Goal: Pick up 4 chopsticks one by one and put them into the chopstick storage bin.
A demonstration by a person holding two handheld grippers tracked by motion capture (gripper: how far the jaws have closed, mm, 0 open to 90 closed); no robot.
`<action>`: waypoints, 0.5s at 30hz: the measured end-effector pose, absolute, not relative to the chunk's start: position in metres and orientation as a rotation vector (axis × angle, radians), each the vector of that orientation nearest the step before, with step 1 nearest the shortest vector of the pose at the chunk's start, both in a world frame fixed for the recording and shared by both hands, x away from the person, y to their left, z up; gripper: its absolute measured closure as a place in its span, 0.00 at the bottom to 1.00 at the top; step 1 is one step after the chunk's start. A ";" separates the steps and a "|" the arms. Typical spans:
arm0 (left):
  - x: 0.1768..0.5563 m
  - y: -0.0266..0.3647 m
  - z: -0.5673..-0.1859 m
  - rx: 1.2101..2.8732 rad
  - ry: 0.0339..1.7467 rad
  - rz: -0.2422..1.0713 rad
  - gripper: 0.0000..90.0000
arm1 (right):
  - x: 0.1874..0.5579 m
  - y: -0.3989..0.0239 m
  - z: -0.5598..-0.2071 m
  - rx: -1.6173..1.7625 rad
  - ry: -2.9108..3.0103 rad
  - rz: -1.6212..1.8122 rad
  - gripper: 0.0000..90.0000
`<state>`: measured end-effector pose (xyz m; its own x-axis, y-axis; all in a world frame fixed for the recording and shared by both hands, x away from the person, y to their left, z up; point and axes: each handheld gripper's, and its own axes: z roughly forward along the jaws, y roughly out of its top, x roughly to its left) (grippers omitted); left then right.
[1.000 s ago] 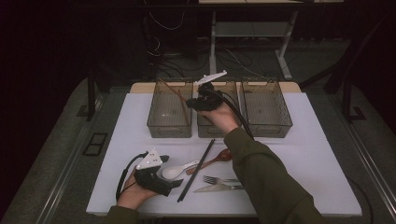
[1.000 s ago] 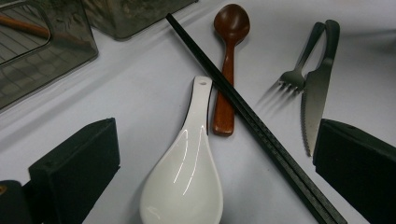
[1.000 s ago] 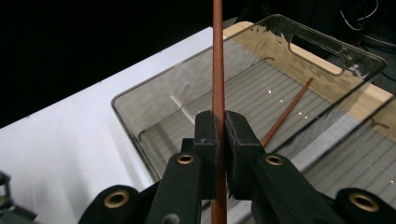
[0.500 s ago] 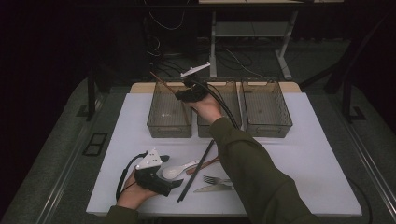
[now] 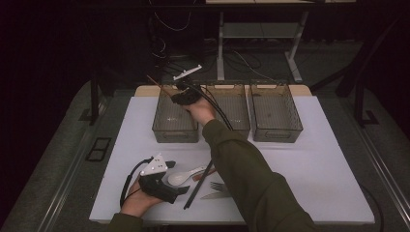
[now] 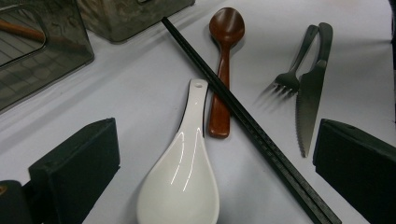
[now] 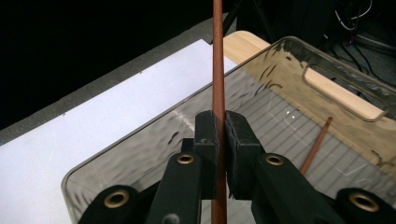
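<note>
Three clear plastic bins stand in a row at the far side of the white worktop (image 5: 314, 164): the left bin (image 5: 175, 116), the middle bin (image 5: 232, 108) and the right bin (image 5: 275, 110); a thin brown wooden chopstick (image 7: 316, 145) lies inside the left bin, and the right tool (image 5: 180, 92) is above that bin, closed on a second brown wooden chopstick (image 7: 217, 70). Near the front edge lie, from left to right, a white ceramic soup spoon (image 6: 183, 172), a dark brown wooden spoon (image 6: 223, 60), a pair of black chopsticks (image 6: 243, 114) resting across the wooden spoon's handle, a grey metal fork (image 6: 295, 65) and a grey serrated metal knife (image 6: 312, 88); the left tool (image 5: 159, 180) lies on the worktop just left of the soup spoon.

White table (image 5: 329, 169) bears three bins (image 5: 275, 116) and cutlery (image 6: 299, 84).
</note>
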<state>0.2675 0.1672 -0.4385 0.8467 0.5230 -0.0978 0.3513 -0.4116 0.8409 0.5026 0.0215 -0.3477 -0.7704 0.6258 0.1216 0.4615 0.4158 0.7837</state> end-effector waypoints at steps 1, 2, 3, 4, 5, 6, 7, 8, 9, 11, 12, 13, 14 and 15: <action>0.268 0.167 -0.438 2.042 0.640 0.221 0.00 | 0.504 0.024 -0.349 0.968 2.481 1.276 0.93; 0.267 0.167 -0.438 2.042 0.638 0.221 0.00 | 0.504 0.027 -0.351 0.971 2.483 1.271 0.93; 0.267 0.167 -0.438 2.037 0.639 0.221 0.00 | 0.505 0.029 -0.352 0.972 2.489 1.269 0.93; 0.267 0.167 -0.438 2.033 0.639 0.221 0.00 | 0.506 0.031 -0.354 0.975 2.492 1.263 0.93; 0.267 0.167 -0.438 2.032 0.642 0.219 0.00 | 0.506 0.033 -0.356 0.976 2.495 1.264 0.93; 0.267 0.168 -0.438 2.034 0.644 0.217 0.00 | 0.506 0.035 -0.358 0.984 2.495 1.260 0.93; 0.268 0.168 -0.438 2.037 0.641 0.218 0.00 | 0.507 0.037 -0.360 0.988 2.499 1.256 0.93; 0.268 0.169 -0.438 2.043 0.637 0.218 0.00 | 0.507 0.038 -0.362 0.988 2.503 1.254 0.93; 0.268 0.169 -0.438 2.041 0.637 0.217 0.00 | 0.507 0.040 -0.364 0.991 2.508 1.248 0.93; 0.268 0.168 -0.438 2.041 0.639 0.214 0.00 | 0.508 0.042 -0.369 0.989 2.519 1.231 0.93; 0.268 0.168 -0.438 2.042 0.638 0.213 0.00 | 0.508 0.042 -0.371 0.995 2.525 1.214 0.93; 0.268 0.168 -0.438 2.042 0.637 0.213 0.00 | 0.509 0.042 -0.373 1.000 2.529 1.200 0.93; 0.268 0.168 -0.438 2.042 0.637 0.213 0.00 | 0.509 0.042 -0.374 1.003 2.529 1.189 0.93; 0.268 0.168 -0.438 2.042 0.637 0.213 0.00 | 0.509 0.042 -0.375 1.006 2.531 1.173 0.93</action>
<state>0.2678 0.1683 -0.4383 0.8491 0.5182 -0.1023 0.3523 -0.4111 0.8408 0.5091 0.0417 -0.3752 -0.7560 0.6442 0.1165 0.5053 0.4611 0.7294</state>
